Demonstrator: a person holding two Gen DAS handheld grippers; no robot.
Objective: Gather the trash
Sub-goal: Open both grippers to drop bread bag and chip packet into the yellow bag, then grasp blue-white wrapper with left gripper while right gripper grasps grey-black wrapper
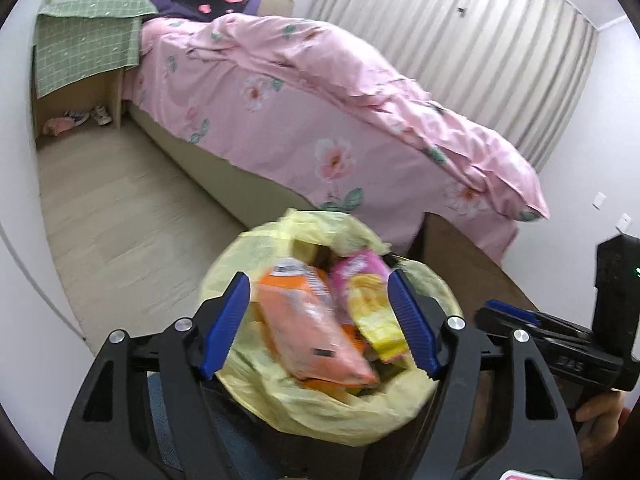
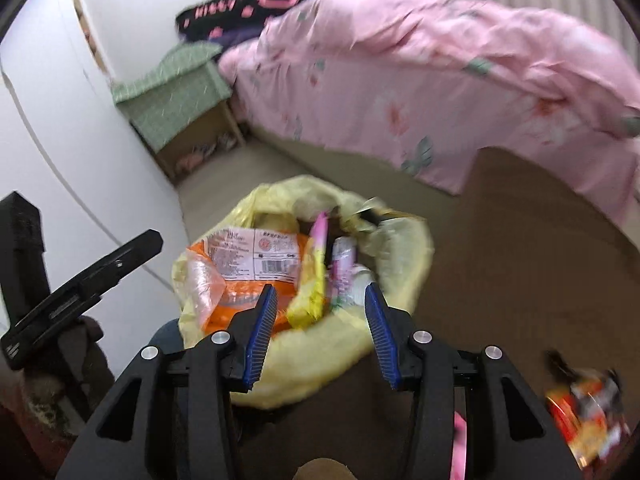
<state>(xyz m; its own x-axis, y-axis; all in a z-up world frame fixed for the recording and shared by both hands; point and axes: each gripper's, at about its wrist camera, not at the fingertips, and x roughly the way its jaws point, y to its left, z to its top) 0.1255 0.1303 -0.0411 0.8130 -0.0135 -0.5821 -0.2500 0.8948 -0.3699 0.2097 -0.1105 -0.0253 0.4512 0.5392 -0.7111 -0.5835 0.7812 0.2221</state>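
pale wood-look floor (image 1: pixel 120 208) runs beside a bed (image 1: pixel 300 92) draped in rumpled pink floral cotton, pleated curtains (image 1: pixel 460 32) behind. crinkly yellow trash bag (image 1: pixel 320 408), stuffed with glossy snack wrappers (image 1: pixel 312 324), sits below both grippers; left gripper (image 1: pixel 320 320) and right gripper (image 2: pixel 320 332) gape empty.

The floor (image 1: pixel 120 208) between the white wall (image 1: pixel 24 264) and the bed (image 1: pixel 280 128) lies open. The yellow bag (image 1: pixel 304 412) is full to the mouth with wrappers. Right of it, a scrap of trash (image 2: pixel 584 412) lies on bare brown floor near the bed's foot.
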